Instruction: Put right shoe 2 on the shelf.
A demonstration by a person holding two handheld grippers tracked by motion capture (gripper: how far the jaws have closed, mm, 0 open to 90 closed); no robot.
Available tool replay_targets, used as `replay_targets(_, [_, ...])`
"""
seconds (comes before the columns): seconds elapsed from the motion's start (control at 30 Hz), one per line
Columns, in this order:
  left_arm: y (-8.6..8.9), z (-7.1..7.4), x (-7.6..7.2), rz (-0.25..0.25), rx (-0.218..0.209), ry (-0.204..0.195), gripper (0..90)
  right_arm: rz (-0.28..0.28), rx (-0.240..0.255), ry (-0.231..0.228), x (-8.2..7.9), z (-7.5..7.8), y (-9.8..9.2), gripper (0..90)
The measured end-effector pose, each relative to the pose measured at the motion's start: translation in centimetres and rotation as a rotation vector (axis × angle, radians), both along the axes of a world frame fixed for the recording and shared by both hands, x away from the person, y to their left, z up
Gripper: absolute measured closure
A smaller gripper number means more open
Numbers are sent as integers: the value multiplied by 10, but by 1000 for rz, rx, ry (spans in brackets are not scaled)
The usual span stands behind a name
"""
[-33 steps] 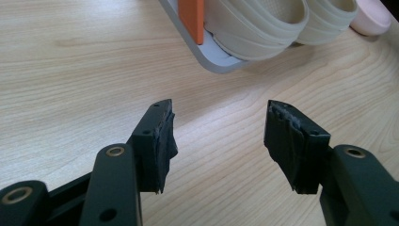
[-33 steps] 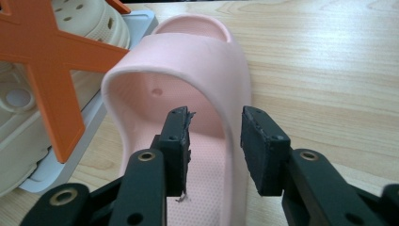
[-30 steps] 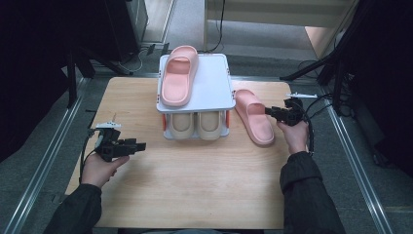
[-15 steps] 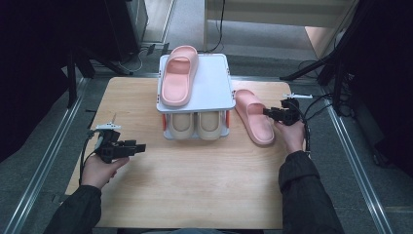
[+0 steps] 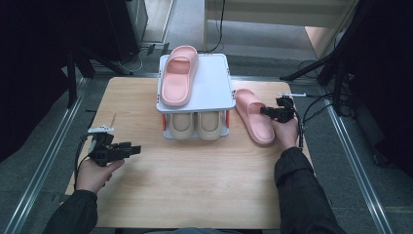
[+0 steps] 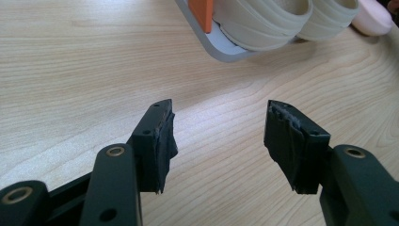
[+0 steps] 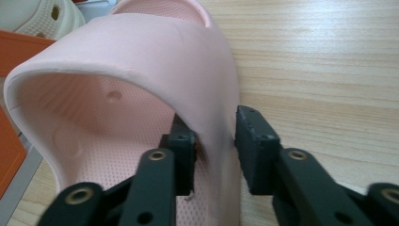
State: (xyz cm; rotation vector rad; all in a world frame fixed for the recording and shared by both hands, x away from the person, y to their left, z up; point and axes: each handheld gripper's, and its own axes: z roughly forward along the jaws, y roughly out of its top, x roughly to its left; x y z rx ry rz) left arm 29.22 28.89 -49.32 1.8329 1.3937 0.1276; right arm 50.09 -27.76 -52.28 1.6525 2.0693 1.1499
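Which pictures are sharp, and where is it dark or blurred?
High view: table evenly lit, surroundings dark. Left gripper view: wood grain sharp, cream slippers softer. Right gripper view: pink slipper close and slightly soft, shadowed under its strap.

High view: above near edge of light wooden bench [image 5: 195,195], facing forward-down. Gripper views: close, low over bench; both share the white two-tier plastic rack [image 5: 209,92].

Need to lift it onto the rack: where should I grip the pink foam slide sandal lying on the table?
Grip the pink foam slide sandal by the outer side of its arched strap, coming from the rack-free side. The right gripper already straddles that wall, jaws just closing, one inside, one outside; the thin upright wall fits between them.
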Motion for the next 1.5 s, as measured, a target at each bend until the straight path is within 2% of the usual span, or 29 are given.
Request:
replay_targets(0.2, [-2, 0, 3, -8, 2, 0, 432, -20, 7, 25, -2, 5, -2, 804])
replay_targets(0.33, [-3, -1, 4, -4, -2, 2, 434, -61, 26, 56, -4, 9, -4, 816])
replay_targets(0.4, [-4, 0, 5, -11, 2, -2, 434, -74, 54, 67, -5, 13, -5, 819])
replay_targets(0.47, [-6, 0, 6, -16, 4, -4, 434, -78, 76, 72, -7, 17, -5, 819])
replay_targets(0.63, [-9, 1, 9, -27, -4, -2, 433, -68, 79, 72, -13, 32, 0, 819])
replay_targets(0.73, [-11, 1, 11, -28, 8, -5, 433, -71, 56, 66, -14, 43, 3, 818])
replay_targets(0.8, [-12, 2, 12, -34, -3, -11, 433, -70, 51, 87, -12, 50, 3, 818])
replay_targets(0.9, [-14, 3, 13, -43, 3, -15, 433, -79, 29, 58, -12, 64, 5, 817])
replay_targets(1.0, [-14, 3, 14, -46, 4, -16, 433, -82, 13, 73, -11, 77, 6, 816])
replay_targets(1.07, [-13, 4, 15, -44, 3, -18, 433, -82, 14, 64, -11, 84, 6, 815])
replay_targets(1.13, [-12, 4, 15, -41, 3, -18, 433, -74, 24, 84, -10, 90, 6, 814])
replay_targets(1.23, [-12, 6, 15, -48, 21, -32, 433, -70, 3, 93, -9, 100, 9, 815])
replay_targets(1.27, [-12, 7, 16, -48, 14, -32, 433, -68, 2, 94, -8, 104, 9, 814])
replay_targets(1.43, [-10, 10, 20, -56, 11, -36, 433, -70, 9, 69, -6, 126, 15, 813])
replay_targets(1.5, [-11, 9, 20, -50, -4, -45, 433, -72, 11, 59, -5, 136, 18, 811])
